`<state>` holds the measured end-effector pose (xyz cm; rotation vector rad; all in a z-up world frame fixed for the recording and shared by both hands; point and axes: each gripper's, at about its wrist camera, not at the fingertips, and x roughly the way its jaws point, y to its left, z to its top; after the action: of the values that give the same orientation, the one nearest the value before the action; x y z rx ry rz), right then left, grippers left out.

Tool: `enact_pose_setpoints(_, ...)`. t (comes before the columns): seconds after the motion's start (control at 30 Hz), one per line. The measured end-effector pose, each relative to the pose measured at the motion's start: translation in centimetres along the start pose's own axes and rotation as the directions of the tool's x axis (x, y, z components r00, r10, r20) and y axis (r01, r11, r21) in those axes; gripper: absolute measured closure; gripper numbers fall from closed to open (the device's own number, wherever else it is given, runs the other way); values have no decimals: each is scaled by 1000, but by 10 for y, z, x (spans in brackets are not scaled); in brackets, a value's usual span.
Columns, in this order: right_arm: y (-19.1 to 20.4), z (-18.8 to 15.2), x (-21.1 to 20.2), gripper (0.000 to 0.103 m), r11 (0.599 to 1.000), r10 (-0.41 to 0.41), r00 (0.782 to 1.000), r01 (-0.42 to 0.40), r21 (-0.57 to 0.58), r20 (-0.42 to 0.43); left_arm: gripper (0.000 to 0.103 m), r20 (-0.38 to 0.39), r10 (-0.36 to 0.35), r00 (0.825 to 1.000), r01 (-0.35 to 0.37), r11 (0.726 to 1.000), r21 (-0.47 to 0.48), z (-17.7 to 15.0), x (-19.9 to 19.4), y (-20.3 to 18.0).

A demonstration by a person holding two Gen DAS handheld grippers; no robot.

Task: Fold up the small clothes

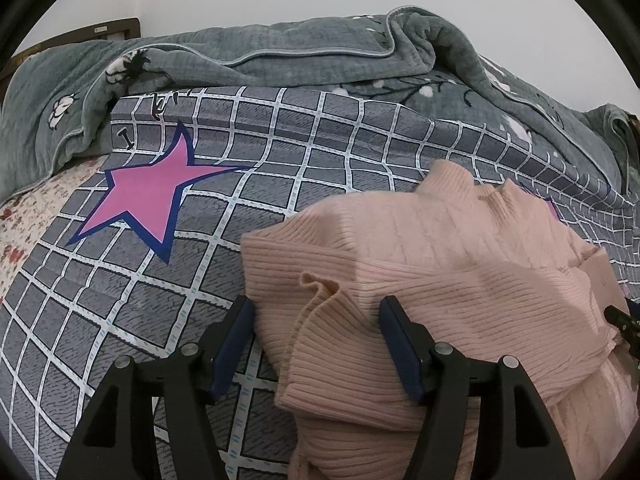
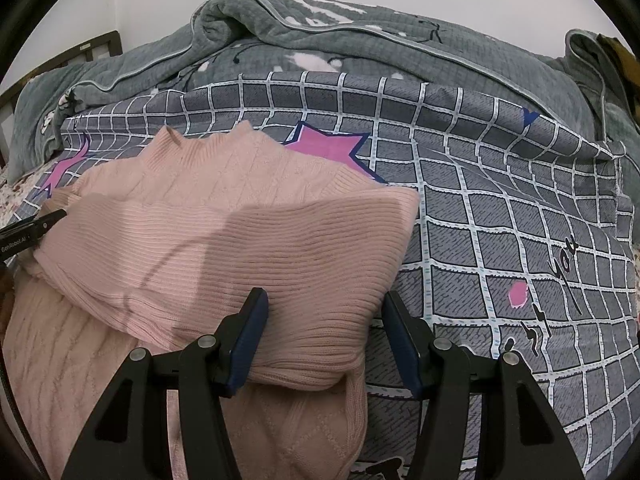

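Jaws on both our grippers stand spread wide, grasping nothing. Our left gripper straddles a ruffled ribbed edge of the pink sweater, one pad on the knit and the other just off it over the checked bedspread. Our right gripper sits at the opposite side, one pad against the folded ribbed corner and the other above bare bedspread.

We see the sweater lying on the bed, on the grey grid cover with its pink star, and the rumpled grey-green quilt heaped behind it. The collar points toward the quilt. A ribbed panel, which we take for the hem or a sleeve, lies doubled over the cable-knit body, so we judge that at least one fold is already laid.

What remains, as we judge it, is tidying: the edge near the left gripper is bunched and wavy rather than flat, and the cable-knit part nearest us hangs out past the folded panel. We reckon another fold is needed to bring it into a compact bundle. We cannot tell whether the sleeves are tucked in.
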<state>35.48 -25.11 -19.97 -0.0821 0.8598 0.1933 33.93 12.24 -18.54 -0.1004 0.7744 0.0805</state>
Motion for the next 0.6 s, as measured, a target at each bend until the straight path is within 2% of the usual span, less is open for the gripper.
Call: enact_pose_setpoints(0.6, -1, 1, 1, 45, 1000, 14, 1000, -14, 14, -7, 38, -3, -13, 1000, 13, 1000, -15, -1, 1, 0)
